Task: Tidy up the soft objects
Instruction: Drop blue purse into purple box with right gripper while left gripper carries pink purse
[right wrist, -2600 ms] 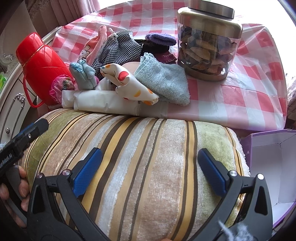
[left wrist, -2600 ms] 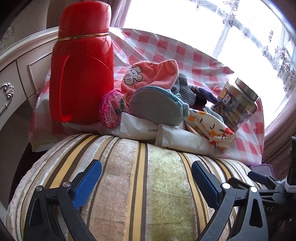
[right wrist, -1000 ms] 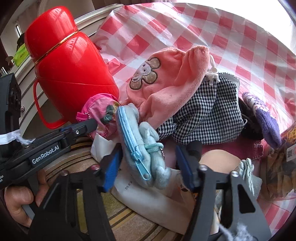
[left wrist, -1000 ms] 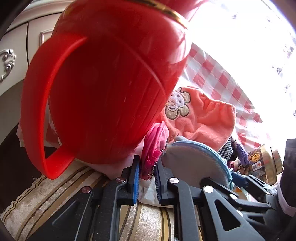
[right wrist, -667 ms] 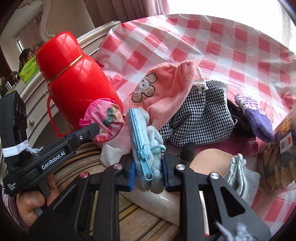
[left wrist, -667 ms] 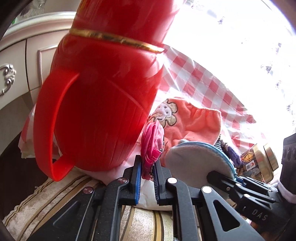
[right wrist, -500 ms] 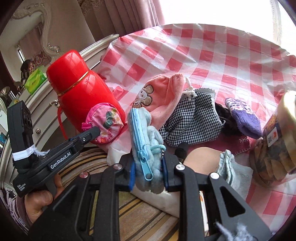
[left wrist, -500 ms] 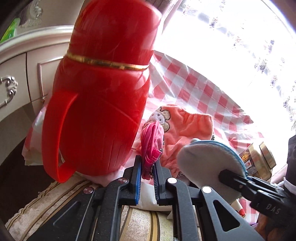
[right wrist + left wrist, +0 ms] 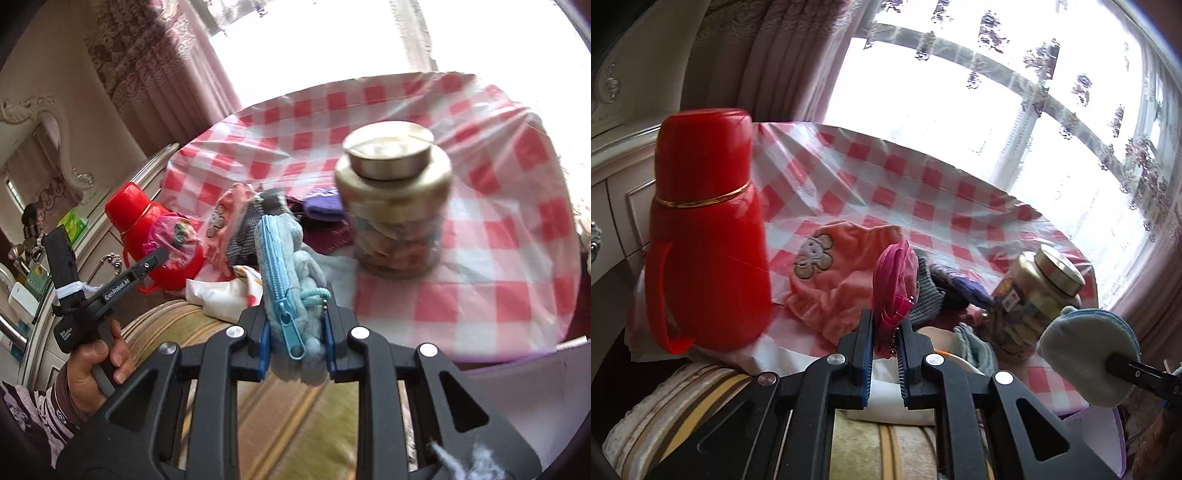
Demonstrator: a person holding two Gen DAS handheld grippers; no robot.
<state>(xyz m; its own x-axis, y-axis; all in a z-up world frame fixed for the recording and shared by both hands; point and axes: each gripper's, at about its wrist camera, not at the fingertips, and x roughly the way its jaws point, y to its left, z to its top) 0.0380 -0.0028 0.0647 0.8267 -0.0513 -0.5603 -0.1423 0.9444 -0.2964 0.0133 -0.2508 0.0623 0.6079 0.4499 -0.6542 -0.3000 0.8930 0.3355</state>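
Left gripper (image 9: 884, 345) clamped small pink zip pouch (image 9: 894, 286), held clear above checked tablecloth (image 9: 923, 192). Right gripper (image 9: 297, 341) clenched fluffy pale-blue zip pouch (image 9: 286, 273), aloft at three o'clock of pink one. Best carried steady, clear of glass snack jar (image 9: 397, 206), toward purple box (image 9: 1097, 428) at five o'clock.

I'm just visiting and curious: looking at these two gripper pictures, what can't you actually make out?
- Jar contents: right wrist view, motion blur smears them.
- Purple box: left wrist view, cut off by the lower right edge; its inside is hidden.
- Dark clothes behind the pink pouch: left wrist view, the pouch and left gripper cover them.
- Blue pouch underside: right wrist view, the right gripper hides it.
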